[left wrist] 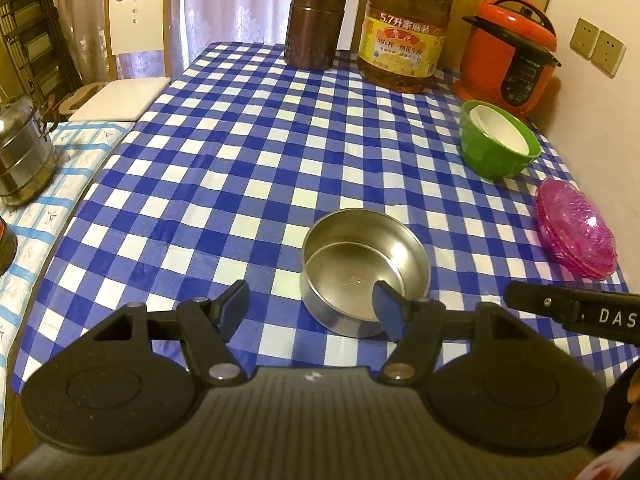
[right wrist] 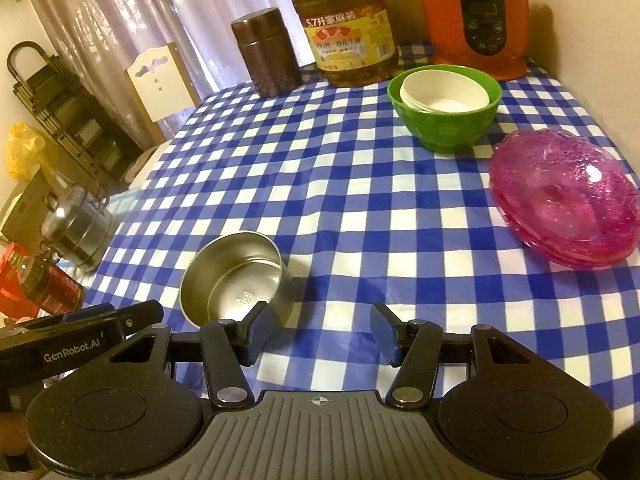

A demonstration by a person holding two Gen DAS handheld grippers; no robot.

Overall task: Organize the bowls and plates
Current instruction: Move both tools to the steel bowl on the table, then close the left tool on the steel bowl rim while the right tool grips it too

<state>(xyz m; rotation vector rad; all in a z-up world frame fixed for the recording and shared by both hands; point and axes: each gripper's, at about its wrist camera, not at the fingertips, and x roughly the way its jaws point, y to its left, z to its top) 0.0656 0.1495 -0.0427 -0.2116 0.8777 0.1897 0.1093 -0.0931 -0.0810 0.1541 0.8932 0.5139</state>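
A blue-and-white checked tablecloth [left wrist: 248, 152] fills both frames. The round stainless-steel bowl [left wrist: 366, 272] sits lower centre, just beyond the left gripper [left wrist: 312, 310], whose jaws gape empty; the right gripper [right wrist: 318, 334], likewise open and empty, has it at lower left.

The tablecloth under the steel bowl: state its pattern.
The tablecloth is a blue-and-white check, best seen in the right wrist view.

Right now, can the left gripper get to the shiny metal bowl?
Probably yes. The left gripper is open and empty, the steel bowl sits just ahead, slightly right, and nothing lies between them.
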